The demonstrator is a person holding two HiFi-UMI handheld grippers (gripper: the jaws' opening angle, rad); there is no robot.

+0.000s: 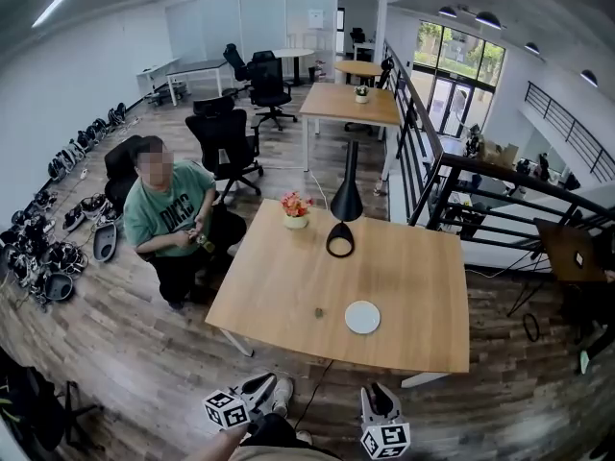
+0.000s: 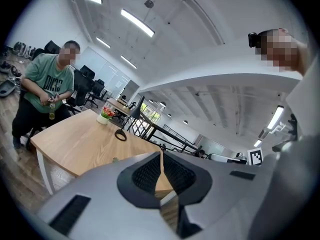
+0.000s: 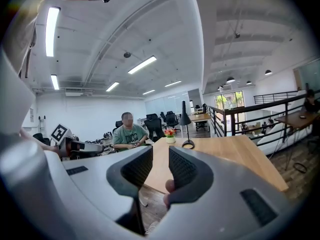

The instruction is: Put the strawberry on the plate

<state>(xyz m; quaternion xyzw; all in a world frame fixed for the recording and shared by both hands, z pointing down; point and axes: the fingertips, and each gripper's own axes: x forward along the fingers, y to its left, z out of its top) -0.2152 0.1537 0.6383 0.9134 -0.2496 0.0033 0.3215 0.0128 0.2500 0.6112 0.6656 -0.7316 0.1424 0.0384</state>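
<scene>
Left of the plate, near it on the table, lies the strawberry. The left gripper and right gripper hover well apart from the plate. Left gripper view: jaws pressed together, empty. Right gripper view: jaws narrowly apart, empty.

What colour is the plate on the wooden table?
Plain white. The plate shows best in the head view.

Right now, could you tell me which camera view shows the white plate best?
The head view: the whole round plate lies in plain sight on the near part of the wooden table. The left gripper view and the right gripper view both show some of that table, but I can make out no plate in either.
</scene>
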